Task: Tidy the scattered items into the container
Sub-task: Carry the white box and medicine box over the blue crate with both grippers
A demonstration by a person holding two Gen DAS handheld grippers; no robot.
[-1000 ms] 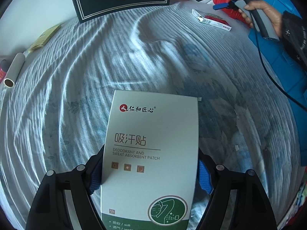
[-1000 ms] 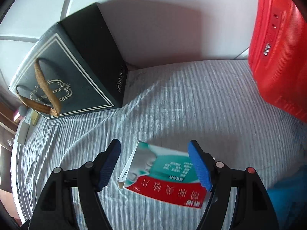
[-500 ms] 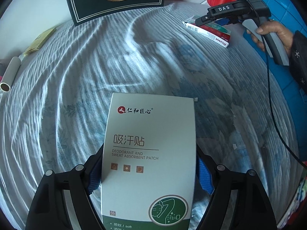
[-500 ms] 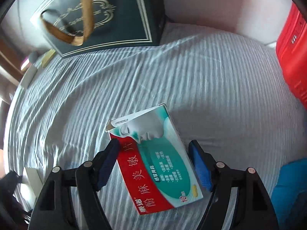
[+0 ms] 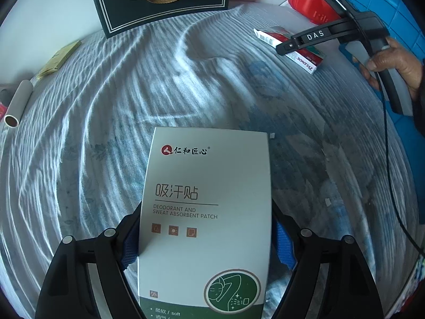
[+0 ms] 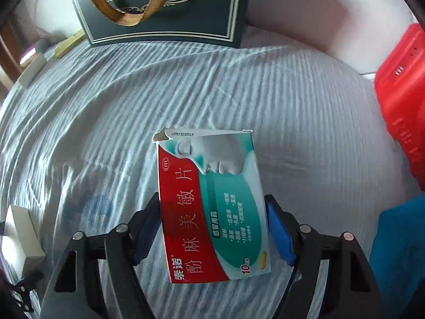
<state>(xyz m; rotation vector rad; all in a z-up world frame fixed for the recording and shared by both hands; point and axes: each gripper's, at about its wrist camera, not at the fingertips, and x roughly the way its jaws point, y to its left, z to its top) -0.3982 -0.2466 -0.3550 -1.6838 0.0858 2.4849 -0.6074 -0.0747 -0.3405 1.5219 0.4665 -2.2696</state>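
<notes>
1. The left gripper (image 5: 205,242) clamps the white-and-green flat cardboard patch box (image 5: 205,212), long axis forward.
2. The right gripper (image 6: 212,228) clamps the red-and-teal medicine carton (image 6: 212,207).
3. The dark green paper gift bag (image 6: 164,8) stands ahead of both, across the striped bedsheet (image 6: 305,133).

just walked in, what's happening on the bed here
A person is tidying a bed with a handheld gripper in each hand. The left gripper is shut on a deodorant patch box; the right gripper is shut on a red and teal medicine box. The dark green gift bag stands ahead.
</notes>
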